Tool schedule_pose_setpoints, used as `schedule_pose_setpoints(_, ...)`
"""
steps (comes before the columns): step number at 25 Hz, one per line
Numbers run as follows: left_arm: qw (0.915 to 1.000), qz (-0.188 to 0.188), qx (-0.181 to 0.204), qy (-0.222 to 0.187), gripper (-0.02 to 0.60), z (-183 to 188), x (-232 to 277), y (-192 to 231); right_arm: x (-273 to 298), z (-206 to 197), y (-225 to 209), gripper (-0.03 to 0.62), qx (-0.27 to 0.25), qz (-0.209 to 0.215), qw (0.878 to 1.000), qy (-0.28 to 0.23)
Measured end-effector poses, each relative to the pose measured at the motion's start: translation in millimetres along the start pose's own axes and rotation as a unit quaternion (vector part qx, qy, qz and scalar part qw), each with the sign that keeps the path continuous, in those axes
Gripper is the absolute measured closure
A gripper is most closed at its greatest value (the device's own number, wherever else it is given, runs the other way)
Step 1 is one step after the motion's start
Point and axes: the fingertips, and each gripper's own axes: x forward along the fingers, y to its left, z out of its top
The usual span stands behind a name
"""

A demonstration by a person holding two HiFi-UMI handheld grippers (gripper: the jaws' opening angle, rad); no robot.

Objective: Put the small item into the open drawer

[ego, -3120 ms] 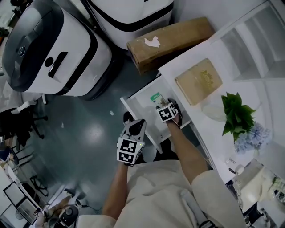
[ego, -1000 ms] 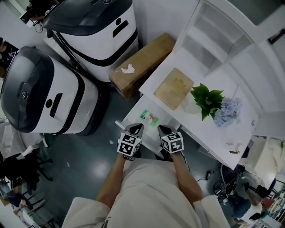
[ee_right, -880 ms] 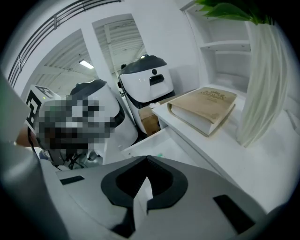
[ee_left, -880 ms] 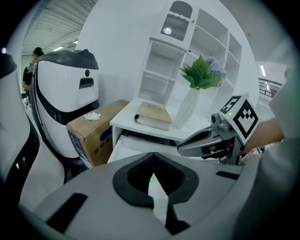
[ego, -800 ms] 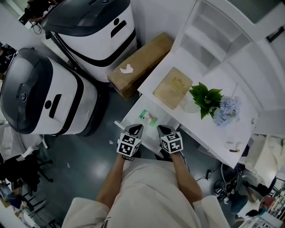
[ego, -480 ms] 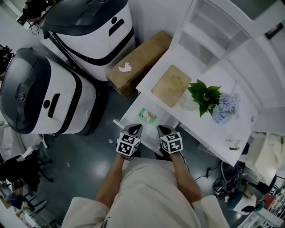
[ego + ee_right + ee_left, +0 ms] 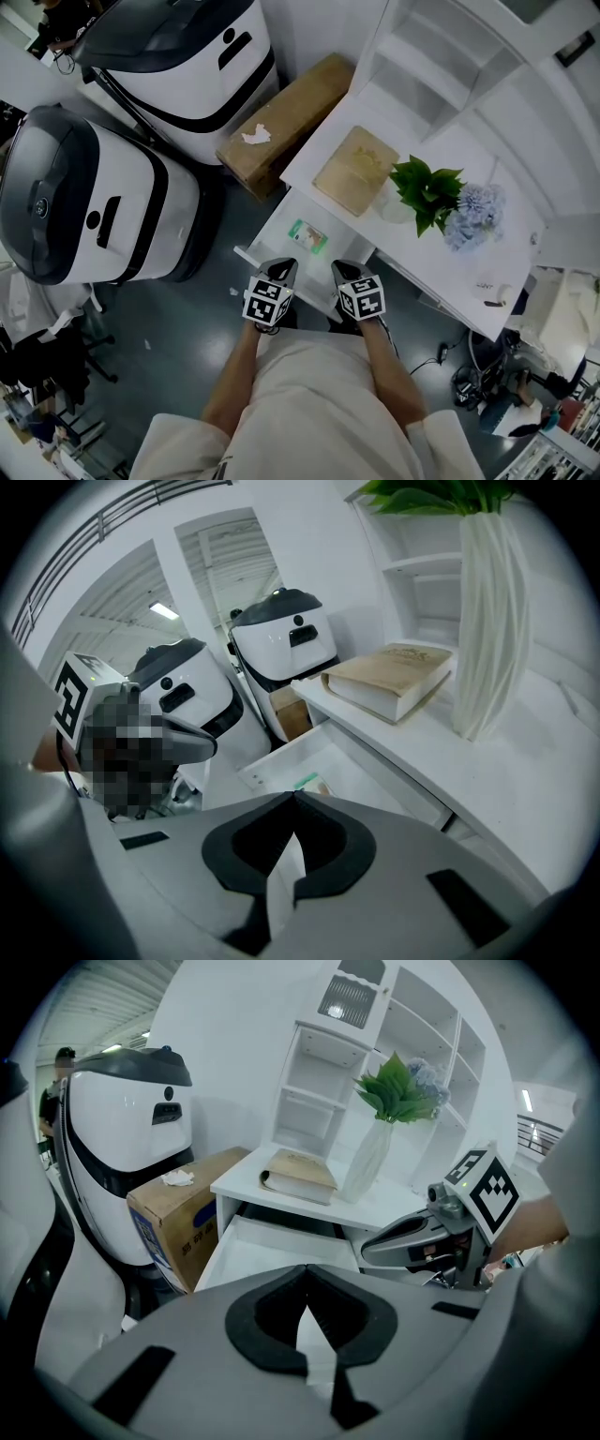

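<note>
My left hand-held gripper [image 7: 282, 268] and right hand-held gripper [image 7: 341, 272] hang side by side, both closed tight and empty, over the open drawer's front edge — the small item [image 7: 307, 234] lies inside the drawer [image 7: 279, 223]

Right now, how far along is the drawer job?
Done: the small item lies in the open drawer. In hand: nothing; the left tool and right tool are both shut and empty, near the drawer's front. Left: nothing for the placement, as far as I can see.
</note>
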Motion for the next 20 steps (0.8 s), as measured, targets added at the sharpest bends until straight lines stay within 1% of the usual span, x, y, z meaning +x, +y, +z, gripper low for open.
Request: schedule_pose_setpoints(20, 1.0, -0.005, 0.001, -0.002, 0.565, 0.8, 0.9, 3.5, 3.3, -3.0, 2.2, 0.568, -0.005, -0.003, 1.0, 0.006)
